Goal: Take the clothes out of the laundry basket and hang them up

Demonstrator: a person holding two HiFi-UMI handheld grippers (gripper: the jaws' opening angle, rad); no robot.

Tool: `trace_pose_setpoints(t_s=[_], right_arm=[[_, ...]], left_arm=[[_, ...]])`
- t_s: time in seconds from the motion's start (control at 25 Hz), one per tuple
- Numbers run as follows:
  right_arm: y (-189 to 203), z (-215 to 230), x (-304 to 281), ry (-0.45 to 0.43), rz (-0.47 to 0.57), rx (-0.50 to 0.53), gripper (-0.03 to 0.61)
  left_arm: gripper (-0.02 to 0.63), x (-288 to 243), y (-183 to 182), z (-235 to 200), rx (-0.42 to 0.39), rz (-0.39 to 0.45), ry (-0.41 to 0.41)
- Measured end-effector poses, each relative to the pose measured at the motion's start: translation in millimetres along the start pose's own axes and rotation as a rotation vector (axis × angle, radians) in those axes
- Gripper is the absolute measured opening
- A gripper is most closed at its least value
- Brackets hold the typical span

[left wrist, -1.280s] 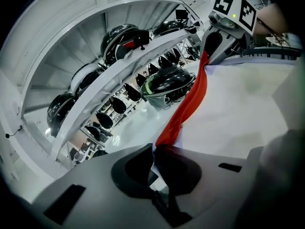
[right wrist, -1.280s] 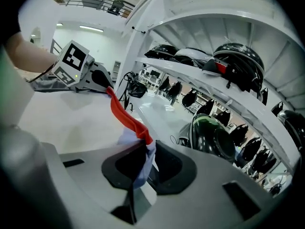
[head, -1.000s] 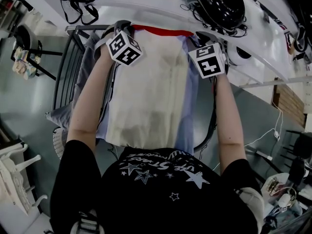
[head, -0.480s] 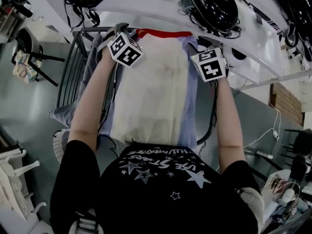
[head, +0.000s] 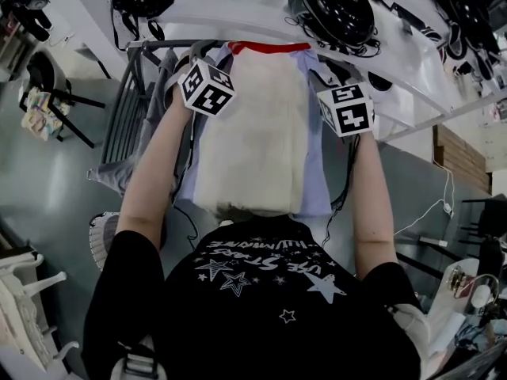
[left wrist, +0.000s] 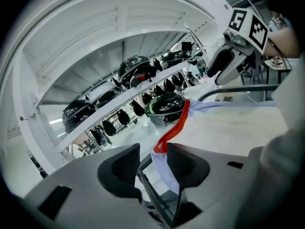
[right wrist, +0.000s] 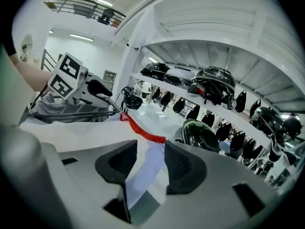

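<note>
So the drying rack (head: 119, 117) has the cream garment (head: 253, 133) spread flat over a pale blue garment (head: 313, 172), with the red trim (head: 269, 47) along the rack's far edge. Both my claws are let go. The left gripper (left wrist: 153, 152) at the far left corner and the right gripper (right wrist: 150, 154) at the far right have just been opening, the left easing back a touch, and blue cloth and red trim sit loose between the parted jaws.
</note>
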State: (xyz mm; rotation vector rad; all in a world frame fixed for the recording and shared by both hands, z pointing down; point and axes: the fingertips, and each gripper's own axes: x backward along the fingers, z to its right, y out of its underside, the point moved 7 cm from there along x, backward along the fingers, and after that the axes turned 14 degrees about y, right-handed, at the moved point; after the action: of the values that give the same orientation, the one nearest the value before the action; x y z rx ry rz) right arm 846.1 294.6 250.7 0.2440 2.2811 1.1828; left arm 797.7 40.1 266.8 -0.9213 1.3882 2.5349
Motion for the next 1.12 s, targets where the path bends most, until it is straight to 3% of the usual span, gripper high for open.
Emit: trace_pose_setpoints(t_s=[0.24,0.56,0.76,0.92,1.12], right_arm=[[-8.2,-19.0,55.4,0.040,0.050,-0.059,0.179],[-13.6,-88.2,124.2,0.038,0.105,-0.120,0.173],[-4.4,-117.7,154.6,0.037,0.127,-0.150,0.137],[-1.3,-128.5,162.0,0.049,0.154,-0.180,0.078],[-1.9,-132.7,167.1,0.003,0.205,-0.230,0.011]], left_arm=[[0.137,64.7,-7.4,18.5,0.014,0.144,-0.029],[0.109,137.2,22.6,47.3,0.060,0.258,0.021],[0.074,171.2,36.0,73.4,0.095,0.345,0.058],[0.043,188.6,51.0,83.4,0.165,0.371,0.036],[0.031,205.9,63.7,101.6,0.217,0.345,0.007]])
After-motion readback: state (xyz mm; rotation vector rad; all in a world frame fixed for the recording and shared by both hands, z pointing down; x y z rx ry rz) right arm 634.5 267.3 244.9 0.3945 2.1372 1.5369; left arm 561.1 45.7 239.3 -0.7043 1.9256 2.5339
